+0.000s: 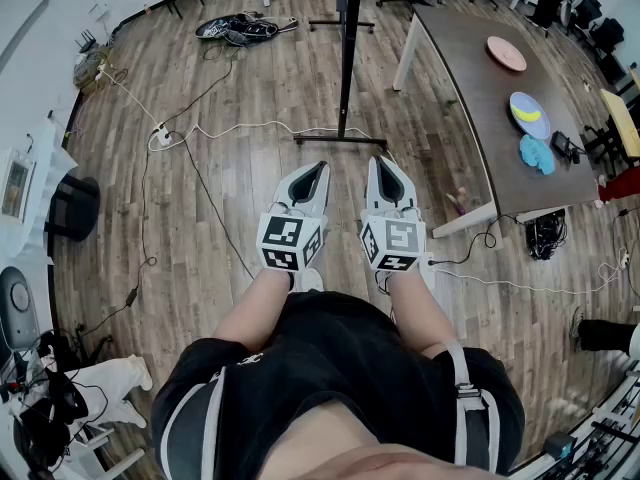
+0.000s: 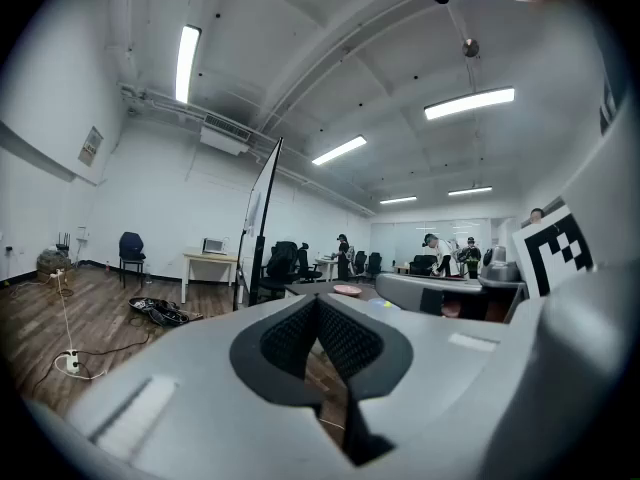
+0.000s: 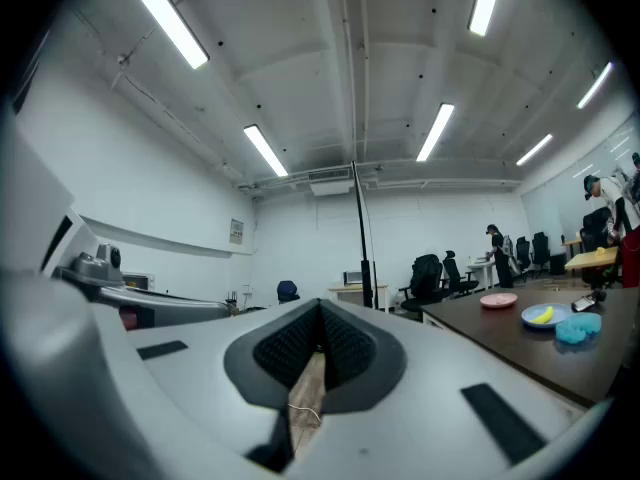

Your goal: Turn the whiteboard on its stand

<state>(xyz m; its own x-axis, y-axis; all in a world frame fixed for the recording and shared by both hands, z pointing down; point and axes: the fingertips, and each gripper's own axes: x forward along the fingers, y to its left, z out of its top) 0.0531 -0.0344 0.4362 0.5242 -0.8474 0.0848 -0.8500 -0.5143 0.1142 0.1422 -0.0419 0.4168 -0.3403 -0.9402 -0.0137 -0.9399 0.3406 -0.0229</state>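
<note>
The whiteboard point(image 1: 348, 38) stands edge-on on its black stand point(image 1: 340, 140) on the wood floor, straight ahead of me. Both grippers are held side by side at about waist height, short of the stand's foot bar and pointing at it. My left gripper point(image 1: 318, 166) is shut with nothing in it. My right gripper point(image 1: 382, 161) is also shut and empty. In the left gripper view the whiteboard point(image 2: 262, 218) rises thin beyond the closed left gripper point(image 2: 318, 303). In the right gripper view the whiteboard point(image 3: 362, 238) shows as a narrow pole above the shut right gripper point(image 3: 320, 308).
A brown table point(image 1: 470, 88) at the right carries a pink plate point(image 1: 506, 53), a blue plate point(image 1: 529, 114) and a blue cloth point(image 1: 537, 154). White and black cables point(image 1: 190, 133) run over the floor at the left. A dark heap point(image 1: 235, 30) lies beyond. Office chairs and people stand far off.
</note>
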